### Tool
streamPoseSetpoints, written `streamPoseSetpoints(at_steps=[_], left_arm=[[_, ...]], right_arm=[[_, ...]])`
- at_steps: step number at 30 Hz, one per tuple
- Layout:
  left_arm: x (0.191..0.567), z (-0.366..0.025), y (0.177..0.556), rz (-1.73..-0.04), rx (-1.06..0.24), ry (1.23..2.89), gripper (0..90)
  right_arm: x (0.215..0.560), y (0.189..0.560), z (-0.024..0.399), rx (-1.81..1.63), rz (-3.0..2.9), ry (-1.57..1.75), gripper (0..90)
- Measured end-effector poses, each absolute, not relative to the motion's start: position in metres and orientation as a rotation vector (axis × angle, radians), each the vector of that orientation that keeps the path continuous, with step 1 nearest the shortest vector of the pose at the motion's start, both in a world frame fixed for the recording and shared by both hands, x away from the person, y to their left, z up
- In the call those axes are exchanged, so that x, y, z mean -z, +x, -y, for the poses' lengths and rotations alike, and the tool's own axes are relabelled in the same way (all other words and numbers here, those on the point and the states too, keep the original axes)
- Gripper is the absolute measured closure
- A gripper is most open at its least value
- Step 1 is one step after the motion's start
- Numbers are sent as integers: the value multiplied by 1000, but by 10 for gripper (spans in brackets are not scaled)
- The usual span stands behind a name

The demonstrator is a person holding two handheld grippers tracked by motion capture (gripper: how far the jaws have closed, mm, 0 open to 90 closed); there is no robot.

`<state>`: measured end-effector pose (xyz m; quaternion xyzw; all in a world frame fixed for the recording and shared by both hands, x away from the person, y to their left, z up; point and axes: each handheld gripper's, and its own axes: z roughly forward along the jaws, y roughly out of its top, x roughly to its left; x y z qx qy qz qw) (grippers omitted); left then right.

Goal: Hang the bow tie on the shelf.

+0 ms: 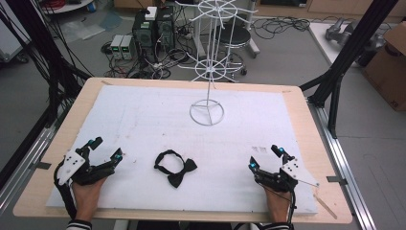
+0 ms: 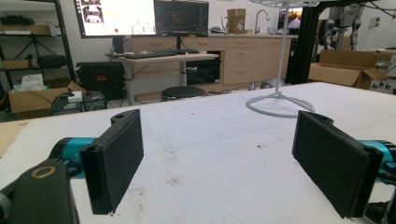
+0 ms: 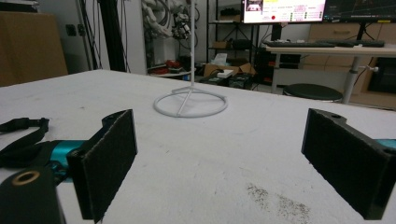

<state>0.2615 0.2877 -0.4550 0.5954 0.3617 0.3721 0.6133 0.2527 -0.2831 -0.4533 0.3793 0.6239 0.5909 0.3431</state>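
Bow tie point(image 3: 21, 140) edges the right gripper view, beside the gripper point(image 3: 233, 163).

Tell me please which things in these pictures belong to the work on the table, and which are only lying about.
Belonging to the work:
- black bow tie, lying flat between both grippers
- white wire rack, standing at the table's far side
- left gripper, open
- right gripper, open

Only lying about:
- black stool on the floor
- cardboard box at right
- computer cases with cables
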Motion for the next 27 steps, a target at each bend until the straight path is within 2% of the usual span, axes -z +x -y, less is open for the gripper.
streamPoseSetpoints(at_steps=[21, 27], left_arm=[[454, -288, 263, -847, -850, 1381, 164], [451, -287, 264, -839, -834, 1436, 173]], right_arm=[[454, 251, 284, -1543, -1601, 978, 94], [454, 251, 284, -1543, -1605, 980, 94]])
